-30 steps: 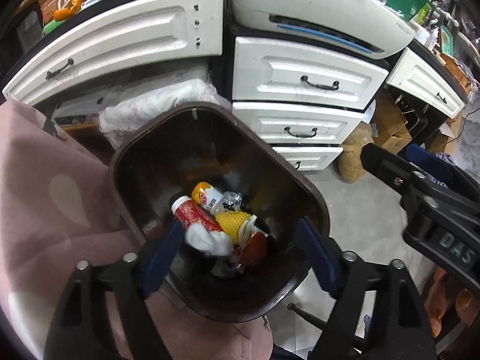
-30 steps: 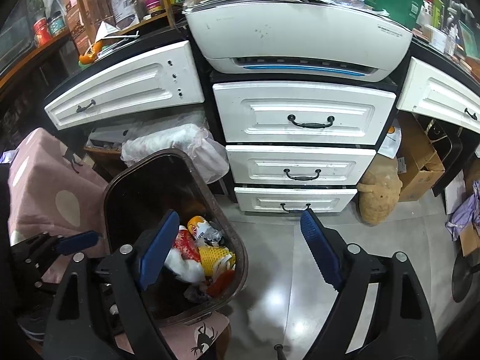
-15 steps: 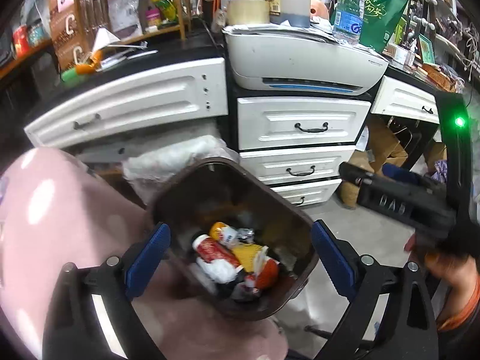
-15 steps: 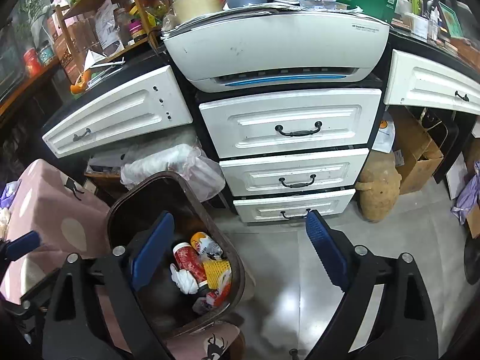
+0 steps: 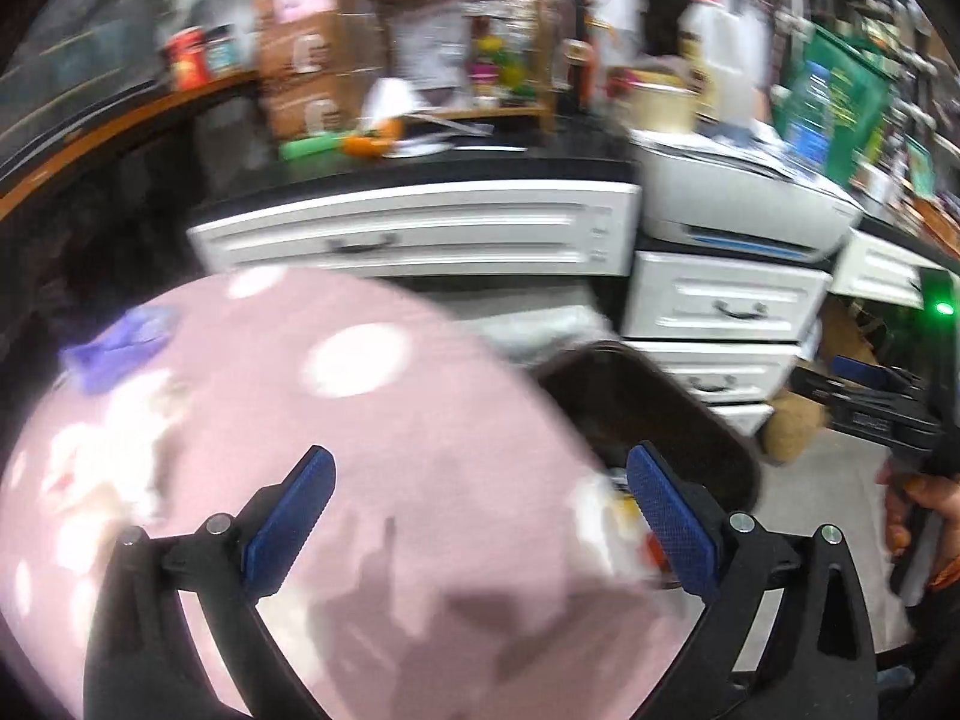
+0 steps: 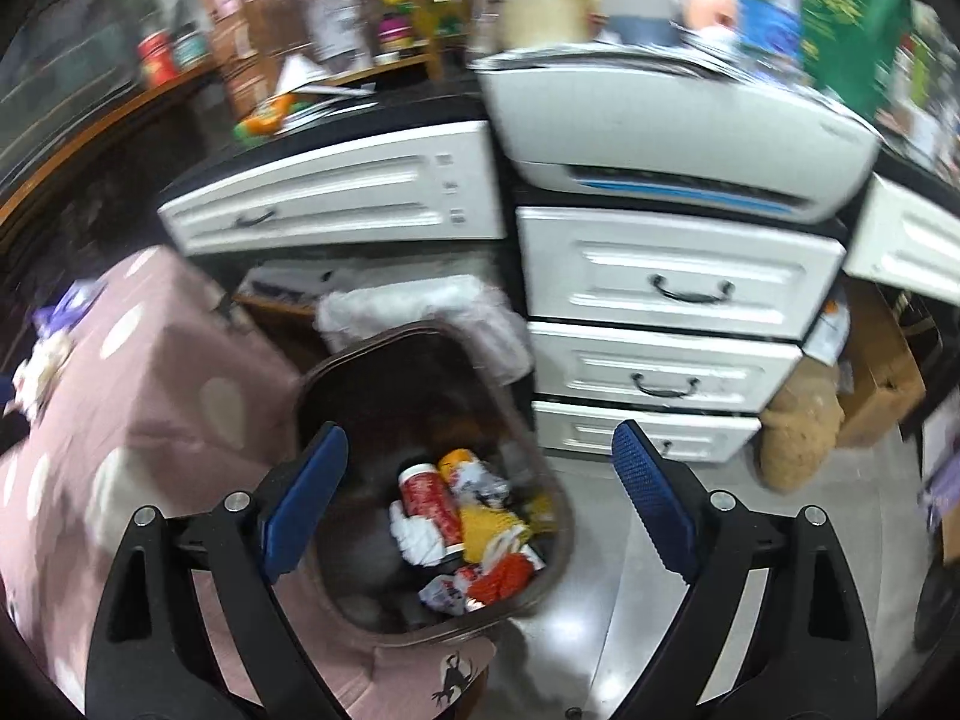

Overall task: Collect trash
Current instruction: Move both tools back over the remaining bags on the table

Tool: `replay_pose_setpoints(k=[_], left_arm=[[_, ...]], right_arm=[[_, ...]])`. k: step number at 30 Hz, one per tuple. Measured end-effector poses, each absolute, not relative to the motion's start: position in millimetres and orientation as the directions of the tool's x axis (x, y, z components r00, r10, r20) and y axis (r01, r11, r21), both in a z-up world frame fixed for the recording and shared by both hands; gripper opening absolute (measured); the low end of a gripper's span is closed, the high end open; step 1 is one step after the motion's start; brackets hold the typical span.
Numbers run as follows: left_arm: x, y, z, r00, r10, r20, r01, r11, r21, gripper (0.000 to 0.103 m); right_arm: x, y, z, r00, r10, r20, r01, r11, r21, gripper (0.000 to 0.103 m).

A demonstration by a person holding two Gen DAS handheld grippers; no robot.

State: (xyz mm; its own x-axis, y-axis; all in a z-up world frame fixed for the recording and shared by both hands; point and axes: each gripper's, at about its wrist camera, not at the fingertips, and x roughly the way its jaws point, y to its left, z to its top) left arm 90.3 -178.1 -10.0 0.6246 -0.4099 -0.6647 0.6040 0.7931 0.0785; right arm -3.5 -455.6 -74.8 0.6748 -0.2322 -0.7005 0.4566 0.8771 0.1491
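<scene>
A dark brown trash bin (image 6: 540, 462) stands on the floor beside a pink spotted cloth surface (image 6: 150, 396). It holds a red can (image 6: 429, 501), a yellow mesh piece (image 6: 486, 528) and other wrappers. My right gripper (image 6: 477, 507) is open and empty above the bin. My left gripper (image 5: 480, 522) is open and empty over the pink cloth (image 5: 360, 420), with the bin (image 5: 660, 414) at its right. A purple scrap (image 5: 120, 342) and white crumpled bits (image 5: 102, 468) lie on the cloth at the left. The right gripper also shows in the left wrist view (image 5: 870, 402).
White drawers (image 6: 660, 324) with black handles stand behind the bin, a white printer (image 6: 678, 126) on top. A plastic bag (image 6: 432, 312) sits behind the bin. A brown stuffed sack (image 6: 798, 438) and a cardboard box (image 6: 882, 372) are on the grey floor at the right.
My left gripper has swung left and up, from over the bin to over the pink cloth. My right gripper has shifted a little left, nearer over the bin. Both views are motion-blurred.
</scene>
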Motion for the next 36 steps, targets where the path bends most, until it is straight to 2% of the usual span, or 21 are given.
replay_pose_setpoints(k=[13,18,23,26,28,29,31,33,36], left_arm=[[162,-22,-17,0.724,-0.147,-0.674,0.315,0.94,0.133,0.097],[181,2,-21,0.735,-0.117,-0.668,0.304,0.937,0.17,0.097],[199,4,-34,0.769,-0.048,-0.638,0.306,0.903,0.3,0.096],[209,7,-48,0.729,-0.044,-0.683,0.322,0.902,0.286,0.08],[213,9,-51,0.699,-0.065,-0.712,0.341,0.906,0.252,0.057],[212,11,-49,0.705,-0.069,-0.706,0.333,0.911,0.243,0.053],[209,15,-46,0.701,-0.081,-0.709,0.328,0.919,0.219,0.028],[208,20,-46,0.682,-0.108,-0.723,0.322,0.933,0.164,0.015],[203,27,-42,0.689,-0.122,-0.715,0.297,0.947,0.125,0.01]], right_arm=[[24,-378,-59,0.677,-0.105,-0.728,0.247,0.965,0.091,0.089],[32,-355,-51,0.681,-0.07,-0.729,0.194,0.977,0.087,0.089],[41,-330,-42,0.685,-0.045,-0.728,0.144,0.987,0.075,0.089],[47,-314,-37,0.687,-0.027,-0.727,0.116,0.991,0.073,0.089],[52,-305,-34,0.689,-0.017,-0.724,0.097,0.993,0.069,0.089],[55,-299,-33,0.69,-0.01,-0.723,0.084,0.994,0.066,0.089],[62,-287,-30,0.689,0.007,-0.724,0.057,0.996,0.064,0.089],[69,-275,-28,0.688,0.028,-0.725,0.029,0.997,0.065,0.089],[82,-252,-25,0.684,0.071,-0.726,-0.028,0.997,0.071,0.089]])
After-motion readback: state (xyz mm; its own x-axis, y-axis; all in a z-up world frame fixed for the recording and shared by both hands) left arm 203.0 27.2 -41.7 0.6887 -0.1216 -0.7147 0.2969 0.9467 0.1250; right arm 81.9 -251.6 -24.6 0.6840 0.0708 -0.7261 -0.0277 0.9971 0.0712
